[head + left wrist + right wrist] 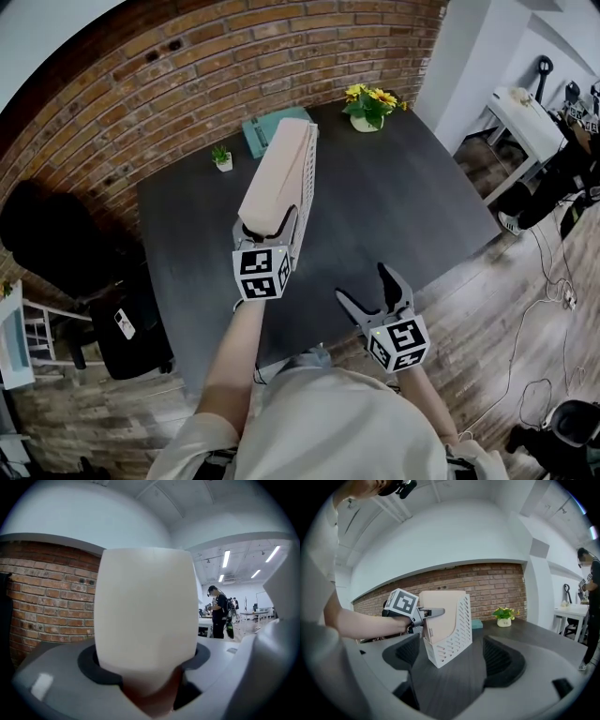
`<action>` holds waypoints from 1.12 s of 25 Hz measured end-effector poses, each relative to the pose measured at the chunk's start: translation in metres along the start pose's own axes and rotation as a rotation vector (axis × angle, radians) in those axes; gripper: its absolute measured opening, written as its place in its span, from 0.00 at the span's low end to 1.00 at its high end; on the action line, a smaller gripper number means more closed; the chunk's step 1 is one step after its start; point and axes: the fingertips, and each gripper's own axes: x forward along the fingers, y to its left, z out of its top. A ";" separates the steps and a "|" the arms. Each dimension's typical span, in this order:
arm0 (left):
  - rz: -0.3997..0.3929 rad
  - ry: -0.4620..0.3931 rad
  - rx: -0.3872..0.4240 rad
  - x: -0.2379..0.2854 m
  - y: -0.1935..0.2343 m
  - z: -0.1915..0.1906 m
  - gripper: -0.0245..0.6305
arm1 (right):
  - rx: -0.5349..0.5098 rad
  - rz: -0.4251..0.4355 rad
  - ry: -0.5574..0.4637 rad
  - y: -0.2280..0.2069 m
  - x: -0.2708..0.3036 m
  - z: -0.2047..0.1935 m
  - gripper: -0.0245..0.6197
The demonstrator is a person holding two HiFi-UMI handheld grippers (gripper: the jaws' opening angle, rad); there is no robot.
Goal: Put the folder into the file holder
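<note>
Two grippers are noted over a dark table (403, 206).

Head view: a thick beige folder (278, 173), plain-faced with a rounded spine, stands in a white file holder (307, 178) with slotted sides. It lies at 12 o'clock from the left gripper (270, 228). The right gripper (364, 283) hovers at 4 o'clock from the left one, clear of both items. Each gripper carries a cube of black-and-white square markers.

Left gripper view: the jaws are spread wide, with the folder's pale spine (145, 616) filling the space between them. No firm pinch is evident.

Right gripper view: the jaws are well apart, with only bare table between them. The holder (457, 637) sits at 12 o'clock with the folder (440, 611) seated inside it. The left gripper is at the folder's upper edge, at 10 o'clock. A small mark on the spine is too small to read.
</note>
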 end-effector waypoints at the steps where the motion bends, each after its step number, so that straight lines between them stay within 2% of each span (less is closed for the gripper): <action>1: -0.008 0.011 -0.016 -0.003 -0.002 0.000 0.53 | -0.001 0.005 -0.002 0.003 -0.003 0.000 0.70; 12: 0.016 0.011 -0.134 -0.099 -0.029 0.000 0.54 | -0.013 0.030 -0.040 0.025 -0.059 -0.003 0.70; 16: 0.015 0.015 -0.158 -0.143 -0.050 -0.004 0.46 | -0.020 0.035 -0.055 0.034 -0.085 -0.008 0.68; 19: 0.017 0.011 -0.170 -0.178 -0.070 -0.012 0.34 | -0.033 0.033 -0.060 0.041 -0.108 -0.016 0.57; 25: 0.022 0.026 -0.172 -0.247 -0.115 -0.034 0.19 | -0.035 0.030 -0.086 0.059 -0.159 -0.030 0.38; 28: 0.028 0.052 -0.164 -0.279 -0.133 -0.050 0.16 | -0.030 0.025 -0.099 0.068 -0.181 -0.040 0.32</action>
